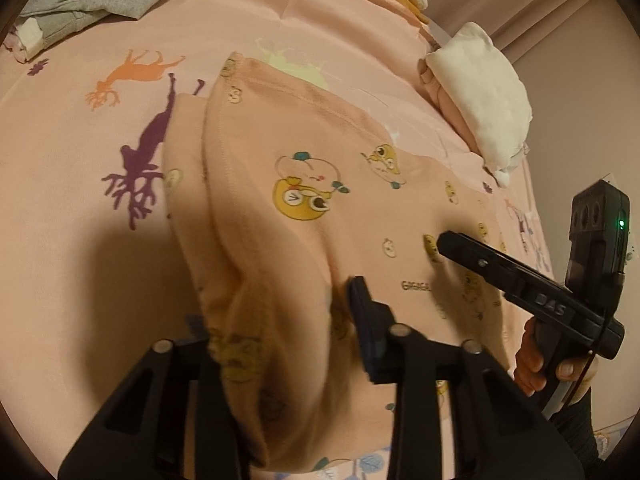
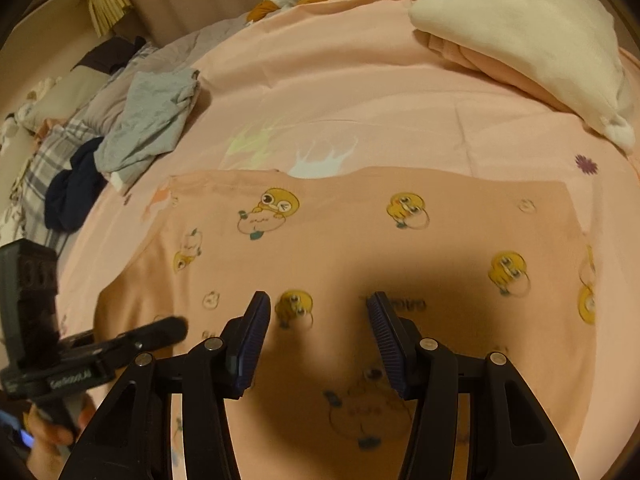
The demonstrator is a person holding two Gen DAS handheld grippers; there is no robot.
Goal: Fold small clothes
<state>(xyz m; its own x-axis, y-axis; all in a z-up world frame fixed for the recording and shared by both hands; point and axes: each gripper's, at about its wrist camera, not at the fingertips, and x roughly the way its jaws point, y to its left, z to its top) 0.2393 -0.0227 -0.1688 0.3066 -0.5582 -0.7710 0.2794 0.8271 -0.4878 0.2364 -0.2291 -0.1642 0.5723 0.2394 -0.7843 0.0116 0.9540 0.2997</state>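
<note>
The peach duck shirt (image 2: pixel 360 248) lies flat on the pink bed (image 2: pixel 360 92). The left tool (image 1: pixel 280 344) pinches a bunched-up edge — mid-fold, I think. The right tool (image 2: pixel 320 332) hovers wide open, empty. Next — carry that edge across.

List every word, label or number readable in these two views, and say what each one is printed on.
"DAS" (roughly; the letters are soft): raised on the body of the right tongs, seen from the left wrist view.
"GenROBOT.AI" (small, partly blurred): on the body of the left tongs, seen from the right wrist view.
"GIGIGA…": small print on the peach garment, cut off by the tongs; in the right wrist view it is too dark to read.
</note>
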